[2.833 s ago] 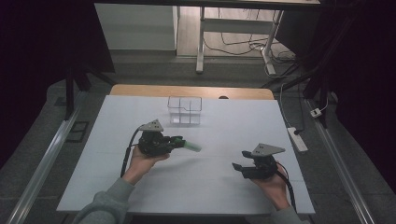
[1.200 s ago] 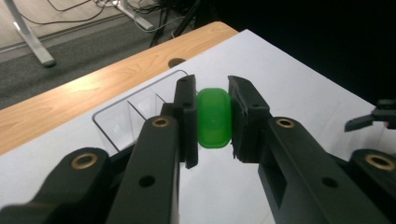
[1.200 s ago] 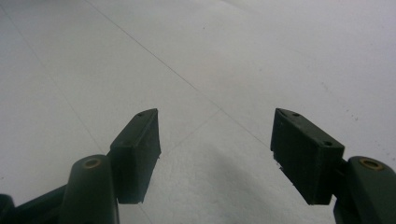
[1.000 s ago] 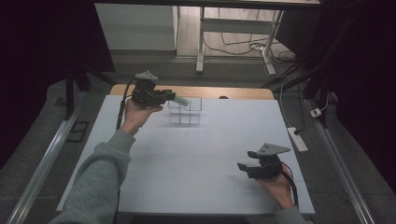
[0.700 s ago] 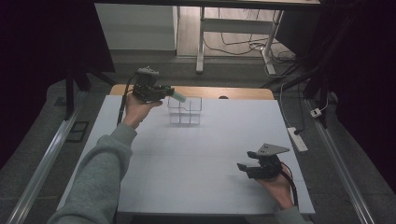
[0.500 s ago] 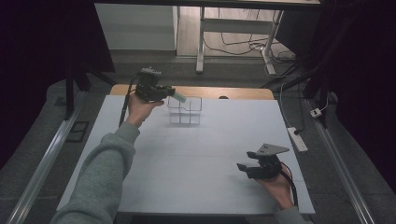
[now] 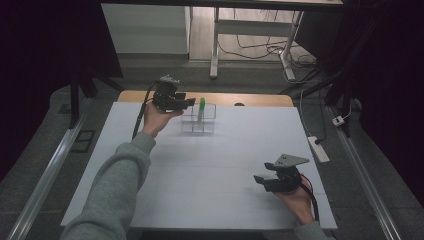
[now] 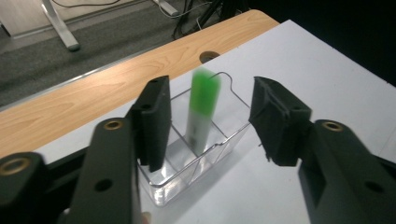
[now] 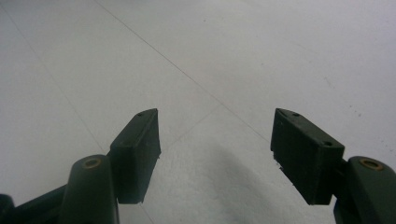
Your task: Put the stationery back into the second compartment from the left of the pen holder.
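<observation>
Near the table's [image 7: 165, 200] far edge, a green marker [image 8: 201, 112] stands nearly upright in a clear organizer [image 7: 198, 120], just ahead of the left gripper [image 8: 208, 123], whose jaws have just opened. The right gripper [image 9: 215, 156] rests open, empty, well apart.

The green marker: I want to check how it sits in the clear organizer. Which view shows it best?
The left gripper view: the green marker stands close up, slightly blurred, in a compartment of the clear organizer. The high view shows it small and far. The right gripper view looks at bare table.
</observation>
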`<state>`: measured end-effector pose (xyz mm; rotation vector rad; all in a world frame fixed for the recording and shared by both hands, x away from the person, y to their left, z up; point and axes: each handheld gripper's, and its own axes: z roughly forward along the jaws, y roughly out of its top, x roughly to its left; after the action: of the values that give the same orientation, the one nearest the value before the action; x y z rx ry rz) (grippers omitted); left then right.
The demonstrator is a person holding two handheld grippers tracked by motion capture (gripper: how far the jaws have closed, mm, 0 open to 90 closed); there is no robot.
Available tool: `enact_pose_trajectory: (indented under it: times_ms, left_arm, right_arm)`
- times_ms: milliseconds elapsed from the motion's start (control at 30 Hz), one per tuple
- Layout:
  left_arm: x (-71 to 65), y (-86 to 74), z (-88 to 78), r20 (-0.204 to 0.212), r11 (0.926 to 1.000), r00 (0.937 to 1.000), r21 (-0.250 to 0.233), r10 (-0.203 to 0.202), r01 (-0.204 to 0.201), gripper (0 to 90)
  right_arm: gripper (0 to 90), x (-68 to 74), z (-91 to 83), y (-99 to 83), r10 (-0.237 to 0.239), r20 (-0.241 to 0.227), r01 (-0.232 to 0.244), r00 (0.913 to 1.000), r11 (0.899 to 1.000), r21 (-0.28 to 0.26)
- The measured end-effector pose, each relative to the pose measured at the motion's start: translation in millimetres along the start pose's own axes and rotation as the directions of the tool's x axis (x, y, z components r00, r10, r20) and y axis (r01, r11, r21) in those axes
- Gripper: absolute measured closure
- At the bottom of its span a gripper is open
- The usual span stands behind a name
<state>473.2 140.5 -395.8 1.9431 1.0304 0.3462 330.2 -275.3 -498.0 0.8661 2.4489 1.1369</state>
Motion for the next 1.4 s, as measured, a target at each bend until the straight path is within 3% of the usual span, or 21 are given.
enact_pose_trajectory:
  times_ms: [267, 567, 933, 1133, 1400]
  left_arm:
    - [0.8, -26.1, -20.5, 0.018, 0.9998, 0.9998, -0.019, 0.006, -0.006, 46.8]
    - [-6.5, -70.7, -48.7, 0.046, 0.9985, 0.9974, -0.007, 0.055, -0.055, 46.8]
    - [-19.3, -116.2, -76.8, 0.05, 0.9944, 0.9932, 0.0, 0.105, -0.105, 46.9]
    - [-26.6, -143.8, -85.8, 0.074, 0.9959, 0.9933, 0.01, 0.089, -0.09, 46.0]
    - [-33.7, -176.8, -92.8, 0.052, 0.9946, 0.9951, 0.056, 0.084, -0.087, 43.7]
  right_arm:
    - [32.1, -0.3, -0.2, -0.3, 0.0, 0.002, 0.0, 1.0, 1.0, 0.002]
    - [32.0, -0.8, -2.2, -0.7, 0.004, 0.005, -0.004, 1.0, 1.0, -0.001]
    - [31.5, -2.9, -3.1, -3.1, 0.014, 0.008, -0.014, 0.9999, 1.0, 0.001]
    - [31.4, -6.1, -7.3, -6.0, 0.022, 0.015, -0.022, 0.9997, 1.0, 0.0]
    - [31.4, -10.3, -10.3, -9.7, 0.023, 0.021, -0.023, 0.9995, 1.0, -0.005]
